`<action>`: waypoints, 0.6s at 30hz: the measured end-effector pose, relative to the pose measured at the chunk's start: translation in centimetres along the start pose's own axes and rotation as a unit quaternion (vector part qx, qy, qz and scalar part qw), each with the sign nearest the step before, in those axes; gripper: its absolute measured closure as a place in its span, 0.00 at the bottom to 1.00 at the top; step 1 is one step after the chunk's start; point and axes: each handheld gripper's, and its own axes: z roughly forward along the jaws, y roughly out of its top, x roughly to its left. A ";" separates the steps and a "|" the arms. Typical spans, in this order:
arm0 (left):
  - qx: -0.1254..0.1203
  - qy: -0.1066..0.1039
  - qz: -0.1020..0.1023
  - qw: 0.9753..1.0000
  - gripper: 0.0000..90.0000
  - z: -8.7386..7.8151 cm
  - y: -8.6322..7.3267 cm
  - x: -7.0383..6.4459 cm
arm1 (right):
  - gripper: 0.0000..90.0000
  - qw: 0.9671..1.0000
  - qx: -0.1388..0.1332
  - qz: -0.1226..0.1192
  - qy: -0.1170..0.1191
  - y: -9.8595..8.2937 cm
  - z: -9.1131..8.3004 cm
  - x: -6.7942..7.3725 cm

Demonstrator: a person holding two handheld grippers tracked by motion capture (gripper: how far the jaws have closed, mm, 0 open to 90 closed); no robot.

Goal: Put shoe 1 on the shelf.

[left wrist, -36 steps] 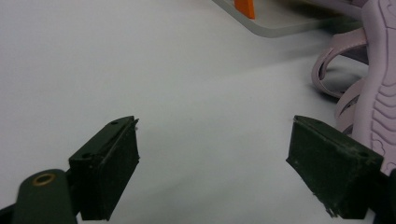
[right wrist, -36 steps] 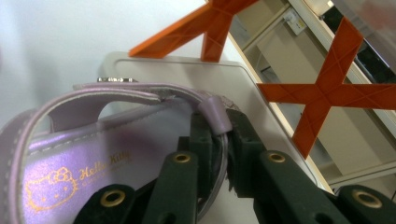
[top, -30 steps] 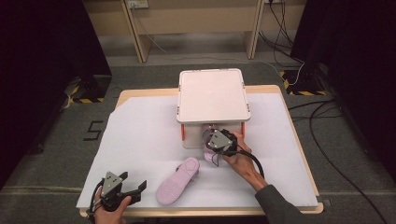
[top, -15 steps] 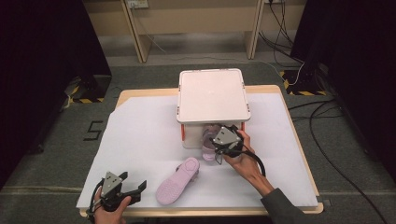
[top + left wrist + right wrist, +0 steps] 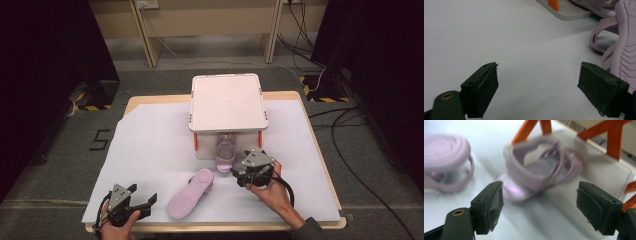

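A: Right gripper (image 5: 239,178) has pulled back from the box (image 5: 228,102) since 1 s ago; jaws wide apart, holding nothing. Left gripper (image 5: 146,204) hasn't moved, also wide apart and empty.

B: Why's 1 sandal (image 5: 225,149) poking out under the box?

A: Looks half-parked on the box's lower tray, heel toward the person; probably just released there. The other sandal (image 5: 190,194) lies sole-up on the desk (image 5: 150,145), between both grippers, near the left one.

B: Look?

A: Pale lilac, soft straps, ridged sole; the right gripper view is blurred.
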 end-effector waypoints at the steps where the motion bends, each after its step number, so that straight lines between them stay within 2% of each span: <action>1: 0.000 0.000 0.000 1.000 0.17 0.0 0.0 0.0 | 0.24 1.000 0.000 0.000 0.000 0.0 0.0 0.0; 4: -0.001 0.000 0.000 1.000 0.17 0.0 0.0 0.0 | 0.21 1.000 0.010 0.008 0.003 -0.4 0.9 0.4; 5: 0.002 -0.001 0.000 1.000 0.17 0.0 0.0 0.0 | 0.18 1.000 0.011 0.021 0.012 -0.5 1.5 0.7; 10: 0.004 -0.001 0.002 1.000 0.17 0.0 0.0 0.0 | 0.18 0.999 0.019 0.030 0.017 -0.7 2.7 1.2; 12: 0.004 -0.001 0.002 1.000 0.17 0.0 0.0 0.0 | 0.21 0.999 0.024 0.027 0.016 -0.7 3.2 1.4; 14: 0.002 -0.001 0.001 1.000 0.17 0.0 0.0 0.0 | 0.29 0.999 0.027 0.025 0.011 -0.8 3.5 1.5; 15: -0.001 0.000 -0.001 1.000 0.17 0.0 0.0 0.0 | 0.29 0.999 0.029 0.014 0.000 -0.9 3.3 1.2; 18: -0.001 0.000 -0.001 1.000 0.17 0.0 0.0 0.1 | 0.32 0.999 0.030 0.018 0.000 -1.0 2.9 0.7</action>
